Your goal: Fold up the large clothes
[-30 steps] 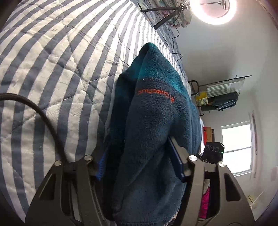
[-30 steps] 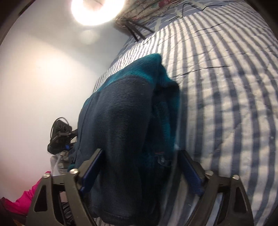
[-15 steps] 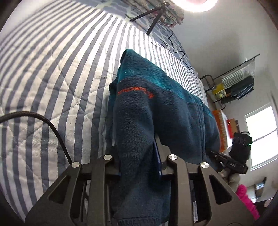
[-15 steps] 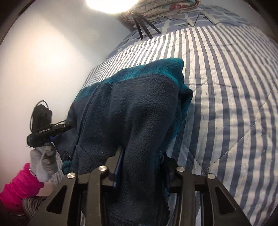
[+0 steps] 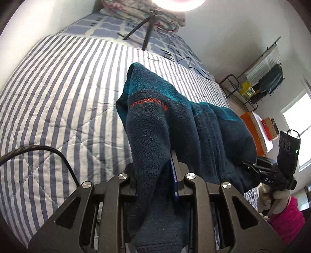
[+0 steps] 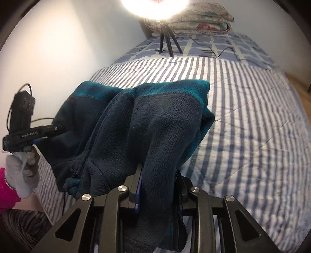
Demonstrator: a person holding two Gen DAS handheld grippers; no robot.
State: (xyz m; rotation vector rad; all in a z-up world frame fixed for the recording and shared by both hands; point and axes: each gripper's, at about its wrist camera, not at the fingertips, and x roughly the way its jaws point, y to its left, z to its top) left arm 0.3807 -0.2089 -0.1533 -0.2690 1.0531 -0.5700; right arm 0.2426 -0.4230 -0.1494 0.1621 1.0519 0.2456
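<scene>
A dark navy and teal fleece jacket [image 5: 155,126] with orange lettering hangs above the striped bed [image 5: 58,87], stretched between both grippers. My left gripper [image 5: 153,165] has a thick fold of the fleece between its jaws, which are closing and pressing on it. In the right wrist view the jacket [image 6: 136,120] drapes over my right gripper [image 6: 159,171], whose jaws are likewise closing on a fold. Each gripper shows in the other's view, the right gripper [image 5: 250,165] and the left gripper [image 6: 52,128] both buried in the jacket's edge.
The blue-and-white striped quilt [image 6: 252,116] fills the bed. A black tripod [image 6: 165,42] with a bright ring light and a folded floral quilt [image 6: 190,17] sit at the far end with cables. A metal rack [image 5: 262,77] stands by the wall. A gloved hand [image 6: 19,171] holds the left gripper.
Both grippers' jaws went from wide around the fleece to clamped on it. Both hands rose and rolled, lifting the jacket off the bed and spreading it between them.
</scene>
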